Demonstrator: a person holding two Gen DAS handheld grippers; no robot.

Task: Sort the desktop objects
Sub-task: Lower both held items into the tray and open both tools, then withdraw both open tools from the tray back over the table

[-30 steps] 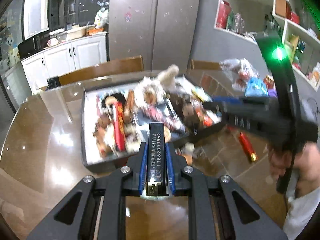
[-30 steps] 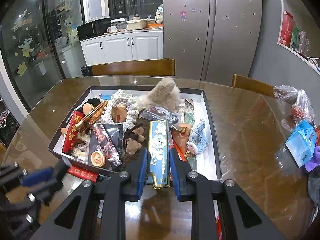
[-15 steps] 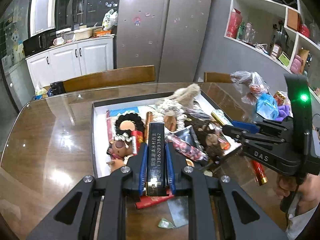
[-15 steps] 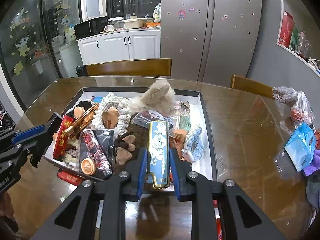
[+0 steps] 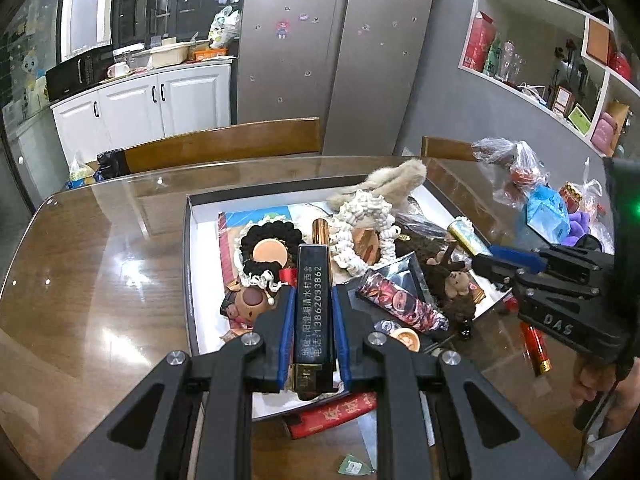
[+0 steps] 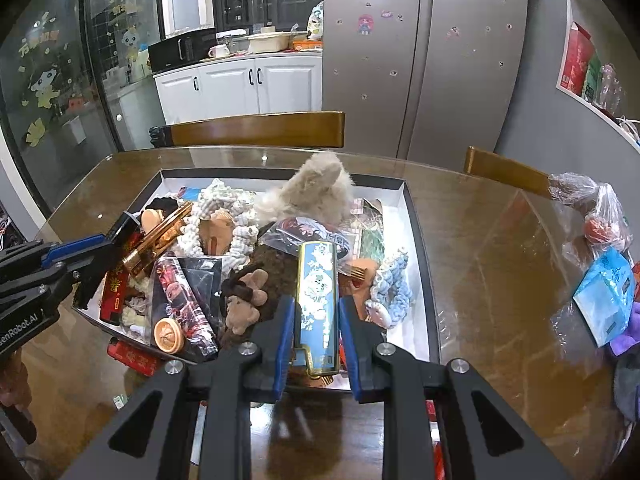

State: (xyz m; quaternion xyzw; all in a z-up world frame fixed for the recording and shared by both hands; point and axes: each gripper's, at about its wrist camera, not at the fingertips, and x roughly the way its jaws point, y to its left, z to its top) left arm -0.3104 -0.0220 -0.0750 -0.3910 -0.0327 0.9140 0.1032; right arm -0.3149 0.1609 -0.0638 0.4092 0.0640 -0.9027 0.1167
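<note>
Between the left tongs (image 5: 312,312), clamped tight, sits a black lighter (image 5: 313,300) above the crowded tray (image 5: 190,264). Right tongs (image 6: 316,320) grip a blue floral lighter (image 6: 319,300), seemingly just over the tray's near edge.

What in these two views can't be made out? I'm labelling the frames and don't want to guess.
- Black lighter in the left gripper: rear end hidden by the fingers, left wrist view.
- Blue floral lighter in the right gripper: sides covered by pads.
- Tray floor: buried under clutter.
- Red lighter: print too small.
</note>
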